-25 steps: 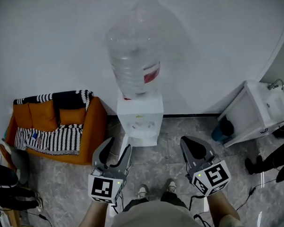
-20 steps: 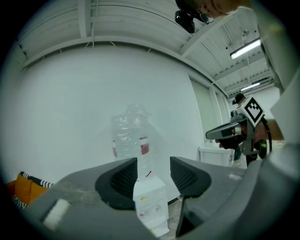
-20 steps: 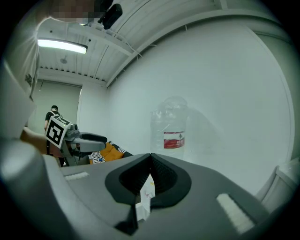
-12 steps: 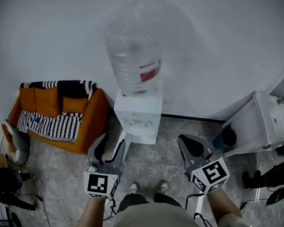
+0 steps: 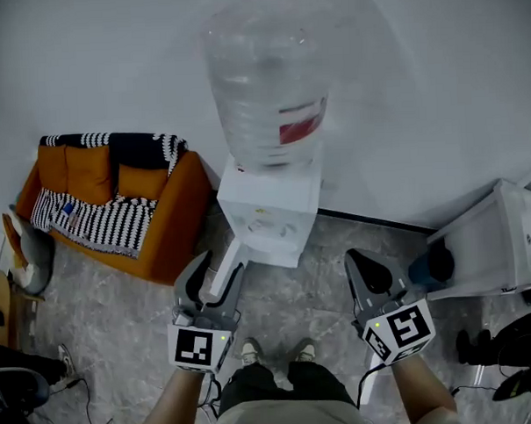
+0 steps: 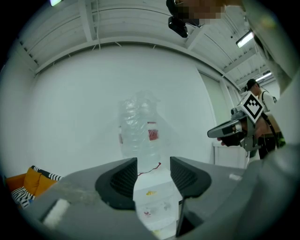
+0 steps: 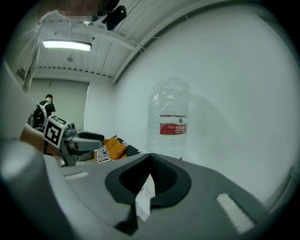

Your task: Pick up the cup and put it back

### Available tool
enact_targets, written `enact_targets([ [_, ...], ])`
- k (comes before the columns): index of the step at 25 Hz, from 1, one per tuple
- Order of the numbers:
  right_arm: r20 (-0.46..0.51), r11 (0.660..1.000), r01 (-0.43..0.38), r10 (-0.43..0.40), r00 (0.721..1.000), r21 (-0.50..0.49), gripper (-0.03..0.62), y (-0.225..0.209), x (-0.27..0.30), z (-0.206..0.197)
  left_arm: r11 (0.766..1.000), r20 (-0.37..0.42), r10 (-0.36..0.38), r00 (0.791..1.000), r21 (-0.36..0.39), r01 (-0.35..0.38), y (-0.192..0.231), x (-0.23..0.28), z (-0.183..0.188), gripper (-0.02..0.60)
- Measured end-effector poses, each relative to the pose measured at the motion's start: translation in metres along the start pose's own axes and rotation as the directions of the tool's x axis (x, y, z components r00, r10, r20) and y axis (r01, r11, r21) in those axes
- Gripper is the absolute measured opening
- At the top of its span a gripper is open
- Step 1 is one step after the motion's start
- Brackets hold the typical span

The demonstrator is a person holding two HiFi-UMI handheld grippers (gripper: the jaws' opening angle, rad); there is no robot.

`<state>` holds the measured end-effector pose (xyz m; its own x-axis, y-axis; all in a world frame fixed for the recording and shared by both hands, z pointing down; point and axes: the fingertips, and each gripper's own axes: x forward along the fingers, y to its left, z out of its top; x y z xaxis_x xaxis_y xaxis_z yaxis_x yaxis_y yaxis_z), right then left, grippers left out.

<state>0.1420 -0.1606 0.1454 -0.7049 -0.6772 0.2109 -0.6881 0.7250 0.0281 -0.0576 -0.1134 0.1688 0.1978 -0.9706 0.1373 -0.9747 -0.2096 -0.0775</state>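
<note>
- Lining up on the water dispenser [image 5: 267, 217] looks like the step in hand. Both grippers are held low in front of it, well short of its front, and neither holds anything.
- The left gripper [image 5: 221, 267] has its jaws spread partway, with only open air between them. Its own view looks straight through the gap at the dispenser's front panel [image 6: 152, 206], so it seems the one meant to take the cup.
- The right gripper [image 5: 354, 258] has its jaws pressed together at the tips, pinching nothing. It sits off to the dispenser's right and would do best to stay out of the way.
- The cup itself I cannot make out in any view. If it is there, it most likely stands low on that front panel. The left gripper view shows only small yellow and reddish marks there, too small to read.
- To do this well, bring the left gripper in level and centred on the panel. Hold the jaws wide until they stand on both sides of the cup's wall, then close gently, since a light cup can crush or tip.
- Mind the big clear bottle [image 5: 264, 84] standing upside down on top. Come in well below it, lift the cup only a little, and set it back upright on the same spot.
</note>
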Motion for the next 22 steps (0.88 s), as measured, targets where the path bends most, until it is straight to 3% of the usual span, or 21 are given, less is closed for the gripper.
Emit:
enact_targets([
  [8,0.036,0.998,0.062,-0.062,0.997,0.009,0.003,-0.020,0.039,-0.071,0.999,-0.025,-0.034,0.999,0.016,0.034,0.001,0.035,-0.101,0.227],
  [13,0.034,0.997,0.081,-0.081,0.996,0.010,0.003,-0.026,0.067,-0.138,0.995,-0.042,-0.094,0.995,0.027,0.095,-0.008,0.051,-0.168,0.227],
  [22,0.057,0.995,0.101,-0.101,0.993,0.006,0.003,-0.028,0.112,-0.259,0.991,-0.032,-0.129,0.991,0.031,0.130,-0.008,0.081,-0.294,0.227],
])
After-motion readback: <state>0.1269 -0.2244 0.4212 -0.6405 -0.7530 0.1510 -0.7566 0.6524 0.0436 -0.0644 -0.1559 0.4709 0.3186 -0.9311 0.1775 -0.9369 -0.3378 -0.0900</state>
